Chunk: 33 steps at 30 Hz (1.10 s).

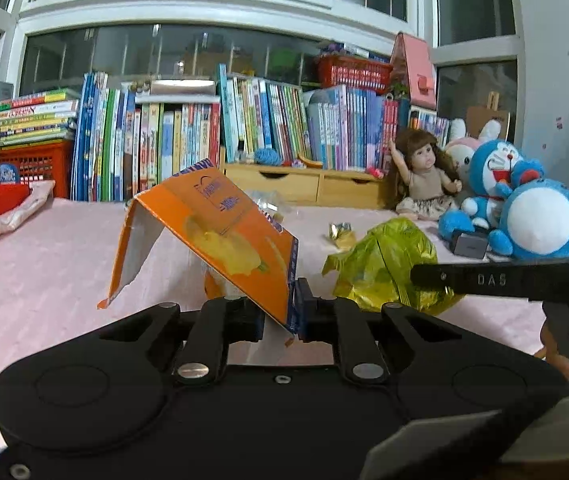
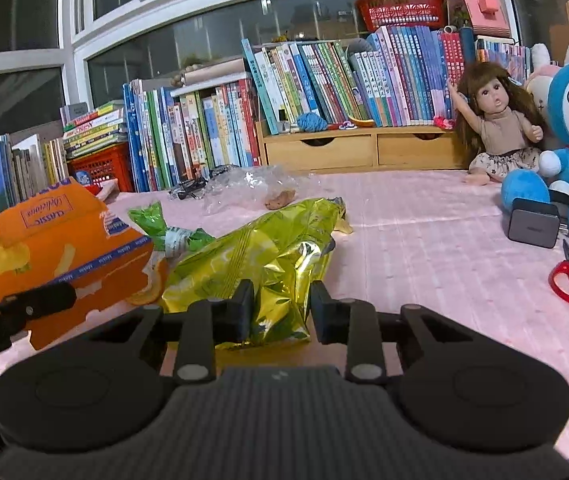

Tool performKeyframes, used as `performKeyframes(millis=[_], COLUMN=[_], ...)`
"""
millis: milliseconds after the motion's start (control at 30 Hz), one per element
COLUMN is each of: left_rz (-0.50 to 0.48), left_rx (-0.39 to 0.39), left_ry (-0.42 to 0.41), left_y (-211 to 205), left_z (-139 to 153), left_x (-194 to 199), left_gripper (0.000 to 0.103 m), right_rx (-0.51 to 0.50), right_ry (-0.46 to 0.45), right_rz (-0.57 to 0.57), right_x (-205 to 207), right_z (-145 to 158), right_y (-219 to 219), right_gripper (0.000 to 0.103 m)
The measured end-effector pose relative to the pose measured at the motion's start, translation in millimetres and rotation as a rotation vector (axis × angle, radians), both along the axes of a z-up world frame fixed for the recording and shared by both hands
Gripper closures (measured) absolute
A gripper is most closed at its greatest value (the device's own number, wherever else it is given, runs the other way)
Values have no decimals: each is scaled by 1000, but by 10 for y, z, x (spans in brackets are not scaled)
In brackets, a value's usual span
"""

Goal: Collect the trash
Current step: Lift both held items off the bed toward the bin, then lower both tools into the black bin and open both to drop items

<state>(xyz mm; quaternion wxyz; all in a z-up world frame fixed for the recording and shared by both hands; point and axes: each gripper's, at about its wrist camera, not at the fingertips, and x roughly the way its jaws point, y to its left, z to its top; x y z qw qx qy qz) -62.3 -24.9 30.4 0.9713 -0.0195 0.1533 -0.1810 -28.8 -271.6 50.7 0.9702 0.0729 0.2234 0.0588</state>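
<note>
The left hand-held gripper [image 1: 294,309] is clenched on the lower edge of the orange carton [image 1: 220,236], which stands tilted above the pink surface [image 1: 44,280]. The right hand-held gripper [image 2: 280,308] has the yellow-green foil bag [image 2: 260,264] between its jaws, and the pads appear to press its crumpled near end; the bag otherwise lies on the surface just beside the carton.

Handling, as judged:
- Carton: light, torn open and flattened, stiff enough along a fold. Hold it at an edge or crease; a thin panel may bend or tear.
- Bag: very light, soft, slippery foil. Grip a bunched section, not a single layer.

Further trash lies behind: a clear plastic wrapper [image 2: 244,188], a green wrapper [image 2: 164,232], and a small gold scrap [image 1: 340,234].

Not determinable:
- No bin is in view.
- What lies under the carton is hidden; an orange-yellow piece [image 2: 150,286] shows only partly.
- Whether the surface is a bed or a covered counter is unclear.
</note>
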Motion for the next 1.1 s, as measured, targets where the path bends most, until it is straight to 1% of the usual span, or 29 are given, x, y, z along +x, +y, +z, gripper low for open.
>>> performKeyframes(millis=[133,333,467,633,800,867,1000,1100], left_rz=[0,-11,-17,-21,-29,-28,-43,-68], left_rx=[-11,-32,-61,-65,-80,-80,-75,-87], left_ry=[-31,-35,-17,4,36,53,108,164], left_y=[19,64,128,188,270,299,356,379], left_z=[124,226,209,160,132,116,64,-2], left_x=[-129,-338,-543,-783,-978,-1071,-1270,-1398], left_gripper=[89,89,89,89,89,89,89,89], right_rx=[20,59,71,95,100,85,48,45], right_ry=[-21,-36,-39,-33,-15,3,53,97], right_rz=[5,9,18,18,30,38,71,89], right_x=[-142,-406,-622,-880,-1116,-1213,-1403,-1530], right_z=[72,120,108,89,69,51,13,-47], right_y=[-31,-51,-29,-33,-24,-1,41,64], right_gripper=[69,69,69,69,69,69,69,69])
